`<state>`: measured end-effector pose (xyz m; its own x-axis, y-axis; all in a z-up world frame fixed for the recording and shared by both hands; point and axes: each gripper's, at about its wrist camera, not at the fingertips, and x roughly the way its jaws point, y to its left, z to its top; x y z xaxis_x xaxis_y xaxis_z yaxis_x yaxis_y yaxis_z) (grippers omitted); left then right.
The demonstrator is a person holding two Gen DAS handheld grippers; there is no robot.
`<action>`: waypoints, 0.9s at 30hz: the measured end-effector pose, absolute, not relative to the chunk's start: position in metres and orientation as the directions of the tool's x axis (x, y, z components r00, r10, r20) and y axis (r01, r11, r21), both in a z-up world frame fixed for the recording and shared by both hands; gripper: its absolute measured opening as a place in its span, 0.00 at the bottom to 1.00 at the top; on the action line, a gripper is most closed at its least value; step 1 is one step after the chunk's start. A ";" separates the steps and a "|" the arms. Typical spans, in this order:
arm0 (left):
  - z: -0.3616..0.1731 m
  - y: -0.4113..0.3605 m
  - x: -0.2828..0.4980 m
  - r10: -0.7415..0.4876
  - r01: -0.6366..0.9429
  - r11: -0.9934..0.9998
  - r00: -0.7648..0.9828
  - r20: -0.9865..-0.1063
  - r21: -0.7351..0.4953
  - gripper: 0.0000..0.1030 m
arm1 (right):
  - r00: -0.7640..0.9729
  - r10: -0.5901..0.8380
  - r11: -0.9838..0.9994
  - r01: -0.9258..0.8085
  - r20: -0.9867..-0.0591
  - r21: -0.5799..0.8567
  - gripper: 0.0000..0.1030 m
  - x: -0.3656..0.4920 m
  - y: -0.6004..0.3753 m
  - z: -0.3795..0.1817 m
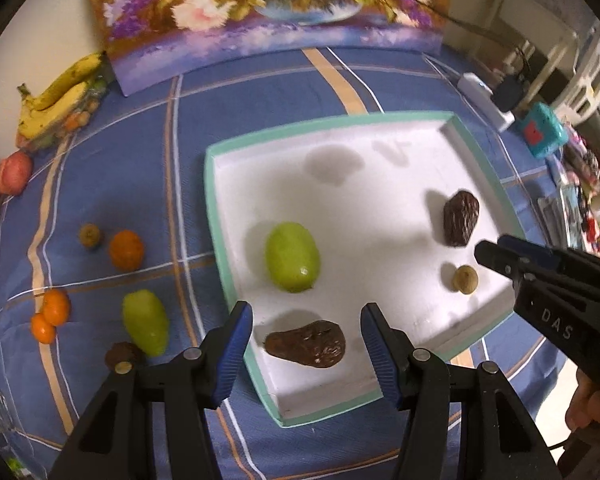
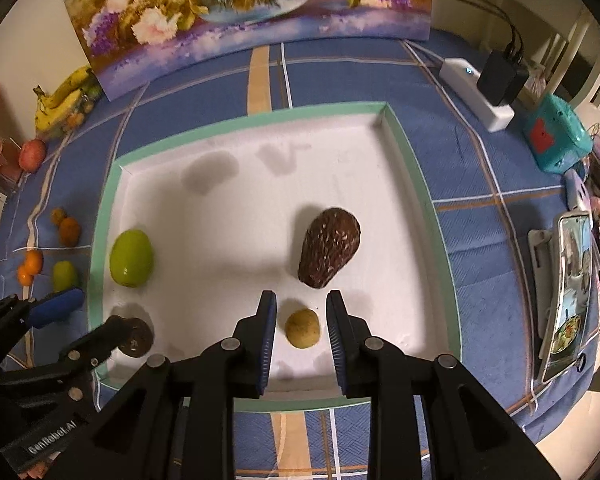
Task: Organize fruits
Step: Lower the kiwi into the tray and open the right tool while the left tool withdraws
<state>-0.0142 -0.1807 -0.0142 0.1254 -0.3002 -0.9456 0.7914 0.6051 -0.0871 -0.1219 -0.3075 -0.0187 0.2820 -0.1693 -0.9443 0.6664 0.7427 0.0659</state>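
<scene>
Tray (image 2: pixel 104 216) fruit: we judge the avocado (image 2: pixel 329 247) firm but bruisable, best gripped mid-body; left gripper (image 1: pixel 306 354) released, right gripper (image 2: pixel 301 338) empty, nearly clenched.

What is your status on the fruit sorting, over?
Left gripper open, right gripper shut, both empty. Tray holds green mango, two brown avocados, small yellow fruit. Oranges, second mango outside on cloth. Nothing in the way.
</scene>
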 end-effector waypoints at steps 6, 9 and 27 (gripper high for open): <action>-0.011 -0.164 0.009 -0.298 0.739 0.668 0.154 -0.942 -0.091 0.58 | 0.294 -0.172 0.746 0.663 -0.940 0.071 0.25 -0.124 -0.310 -0.015; -0.011 -0.154 0.022 -0.294 0.706 0.703 0.172 -0.940 -0.090 0.58 | 0.293 -0.165 0.748 0.660 -0.942 0.074 0.25 -0.122 -0.309 -0.018; -0.007 -0.064 0.103 -0.213 0.440 0.896 0.303 -0.929 -0.062 0.85 | 0.326 -0.166 0.787 0.613 -0.931 0.075 0.55 -0.106 -0.293 -0.016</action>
